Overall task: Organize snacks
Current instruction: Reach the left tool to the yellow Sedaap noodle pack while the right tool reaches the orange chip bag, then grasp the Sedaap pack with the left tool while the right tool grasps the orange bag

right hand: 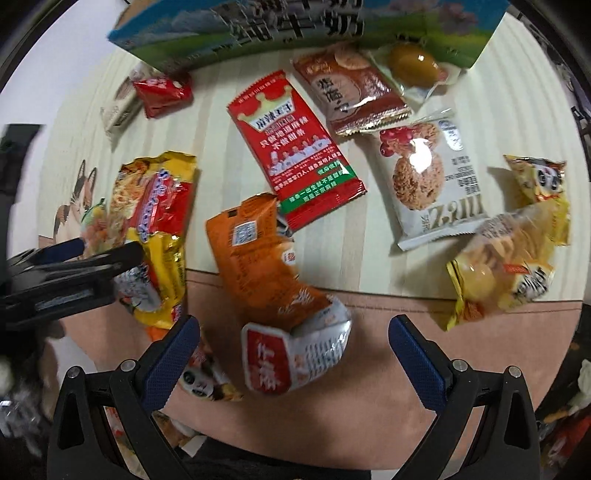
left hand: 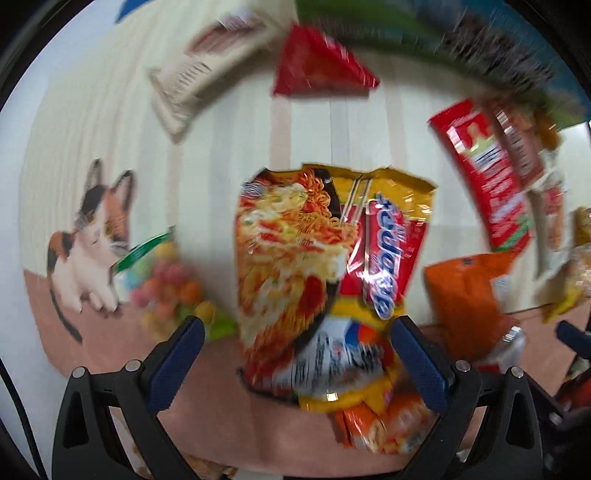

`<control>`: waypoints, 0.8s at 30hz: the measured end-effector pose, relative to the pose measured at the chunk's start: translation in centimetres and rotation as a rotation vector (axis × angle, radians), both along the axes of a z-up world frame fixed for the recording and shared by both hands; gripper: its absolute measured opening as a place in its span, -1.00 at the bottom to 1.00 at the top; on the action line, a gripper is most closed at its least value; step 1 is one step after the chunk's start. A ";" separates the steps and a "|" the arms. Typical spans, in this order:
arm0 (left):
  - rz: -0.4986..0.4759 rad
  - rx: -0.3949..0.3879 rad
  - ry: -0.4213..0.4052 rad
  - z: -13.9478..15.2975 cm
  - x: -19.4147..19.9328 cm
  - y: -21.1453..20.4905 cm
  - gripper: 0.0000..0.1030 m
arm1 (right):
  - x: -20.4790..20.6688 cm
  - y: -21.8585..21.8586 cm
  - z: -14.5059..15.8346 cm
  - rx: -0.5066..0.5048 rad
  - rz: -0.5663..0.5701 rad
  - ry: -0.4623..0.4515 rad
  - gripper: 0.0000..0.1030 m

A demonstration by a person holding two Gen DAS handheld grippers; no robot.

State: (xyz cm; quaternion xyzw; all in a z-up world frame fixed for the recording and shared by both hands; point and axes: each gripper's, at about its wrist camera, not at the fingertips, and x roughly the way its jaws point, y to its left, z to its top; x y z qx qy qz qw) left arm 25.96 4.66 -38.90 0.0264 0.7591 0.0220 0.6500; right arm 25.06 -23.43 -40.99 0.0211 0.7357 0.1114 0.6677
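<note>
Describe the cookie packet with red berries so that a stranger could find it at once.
Start at the big blue and green carton along the table's far edge. Below its right end, past the brown packet, lies the white cookie packet. It alone shows round oat cookies and red berries on white.

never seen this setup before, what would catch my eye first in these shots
Probably the big yellow-and-red noodle packet, filling the middle of the left wrist view between the open fingers of the left hand-held gripper. In the right wrist view, a crumpled orange packet lies just ahead of the open right hand-held gripper, with a red crowned packet behind it. A calico cat printed on the mat stands out at the left.
</note>
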 end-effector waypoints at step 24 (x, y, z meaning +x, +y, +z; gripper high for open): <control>0.110 -0.022 -0.003 -0.5 -2.6 5.3 0.70 | 1.0 6.9 -5.2 -0.065 -0.070 0.054 0.07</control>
